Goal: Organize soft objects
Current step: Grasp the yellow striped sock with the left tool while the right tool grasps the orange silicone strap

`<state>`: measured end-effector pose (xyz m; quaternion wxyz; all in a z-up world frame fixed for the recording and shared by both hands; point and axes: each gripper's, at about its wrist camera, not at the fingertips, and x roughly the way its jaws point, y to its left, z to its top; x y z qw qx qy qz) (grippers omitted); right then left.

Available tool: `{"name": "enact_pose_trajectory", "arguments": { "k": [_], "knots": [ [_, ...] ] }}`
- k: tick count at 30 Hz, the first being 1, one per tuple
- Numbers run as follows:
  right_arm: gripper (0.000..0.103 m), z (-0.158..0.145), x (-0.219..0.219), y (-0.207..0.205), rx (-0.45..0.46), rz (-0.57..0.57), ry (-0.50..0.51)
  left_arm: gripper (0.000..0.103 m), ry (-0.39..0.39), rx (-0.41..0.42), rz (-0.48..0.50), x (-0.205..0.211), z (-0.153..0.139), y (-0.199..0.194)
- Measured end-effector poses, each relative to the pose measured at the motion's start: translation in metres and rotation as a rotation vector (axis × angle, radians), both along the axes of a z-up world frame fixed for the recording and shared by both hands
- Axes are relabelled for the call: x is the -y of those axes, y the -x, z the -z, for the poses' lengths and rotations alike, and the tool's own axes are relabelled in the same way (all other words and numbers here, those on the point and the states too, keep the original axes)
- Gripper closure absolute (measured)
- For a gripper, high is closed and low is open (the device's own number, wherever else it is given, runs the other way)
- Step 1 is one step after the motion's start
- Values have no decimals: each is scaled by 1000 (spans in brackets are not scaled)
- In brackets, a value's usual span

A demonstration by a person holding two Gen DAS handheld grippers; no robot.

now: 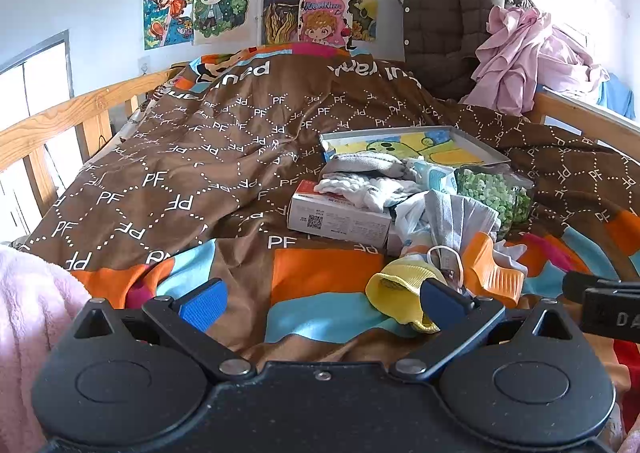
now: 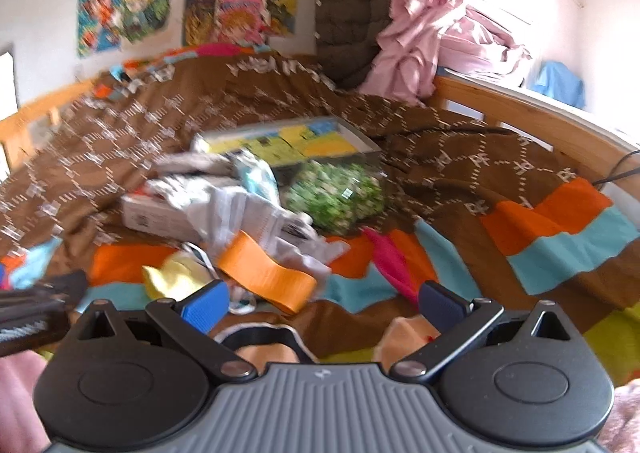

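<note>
Both grippers (image 1: 322,303) (image 2: 324,303) wide apart above bedspread (image 1: 200,181).

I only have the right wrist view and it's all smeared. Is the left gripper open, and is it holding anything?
Observer: The left gripper is open, with nothing between its fingers.
Operator: How close is it to that yellow thing?
Observer: The yellow knit piece lies right against the gripper's picture-right finger, with its open cuff facing the camera. I cannot tell whether they touch.
Operator: What's on top of the white box?
Observer: A crumpled white cloth rests on the white box, with a grey folded piece just behind it.
</note>
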<state>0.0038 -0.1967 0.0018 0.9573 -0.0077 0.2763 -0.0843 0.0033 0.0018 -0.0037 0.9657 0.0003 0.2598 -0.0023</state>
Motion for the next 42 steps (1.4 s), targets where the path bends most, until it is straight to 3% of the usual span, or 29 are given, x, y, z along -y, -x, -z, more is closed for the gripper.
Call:
{"name": "enact_pose_trajectory", "arguments": {
  "k": [8,13,18,23,29,36,42],
  "knots": [
    [0,5,-4,-12,-66,-1,20,1,-5,-32,2,5,-4,-12],
    [0,0,7,-22,-71,-37,-26,1,-33,-55,46,10,-9,-28],
    [0,-2,13,-42,-88,-65,20,1,-54,-76,107,14,-13,-51],
    [0,2,24,-65,-125,-170,-6,1,-59,-199,267,22,-8,-87],
    [0,10,35,-90,-178,-280,-118,1,-40,-363,463,29,10,-128],
    [2,15,40,-106,-151,-313,-223,1,-66,-389,607,36,30,-148],
    [16,22,38,-123,-155,-316,-292,1,-55,-405,625,39,36,-157]
  ]
}}
